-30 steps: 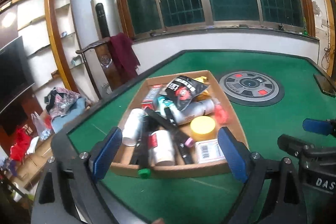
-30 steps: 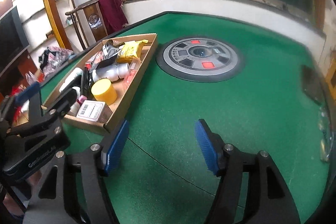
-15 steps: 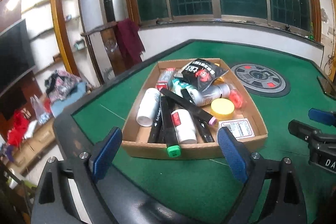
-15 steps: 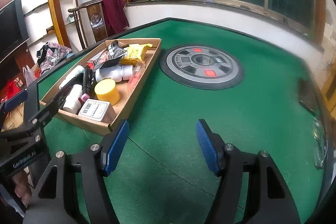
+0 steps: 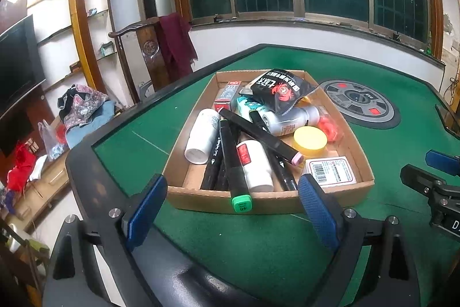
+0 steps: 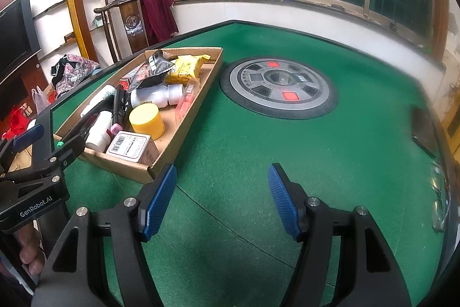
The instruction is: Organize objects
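Observation:
A shallow cardboard tray (image 5: 258, 202) (image 6: 184, 131) rests on the green felt table, heaped with objects: black markers, one with a green cap (image 5: 242, 203), white bottles (image 5: 201, 135), a yellow lid (image 5: 310, 137) (image 6: 146, 120), a black snack bag (image 5: 280, 89), a yellow packet (image 6: 187, 66) and a barcode box (image 5: 330, 171) (image 6: 130, 147). My left gripper (image 5: 231, 213) hovers open just in front of the tray's near wall, nothing between its blue pads. My right gripper (image 6: 221, 199) stands open over bare felt to the right of the tray, holding nothing.
A round grey control panel (image 6: 277, 87) (image 5: 359, 104) is set into the table's centre. The table's black rim (image 5: 83, 163) runs along the left. Beyond it are a wooden chair with a dark red cloth (image 5: 175, 45), shelves and clutter on the floor.
The left wrist view has swung and dipped, so the tray now sits squarer and fuller between its fingers. The right gripper has stayed put. Neither gripper's jaws moved.

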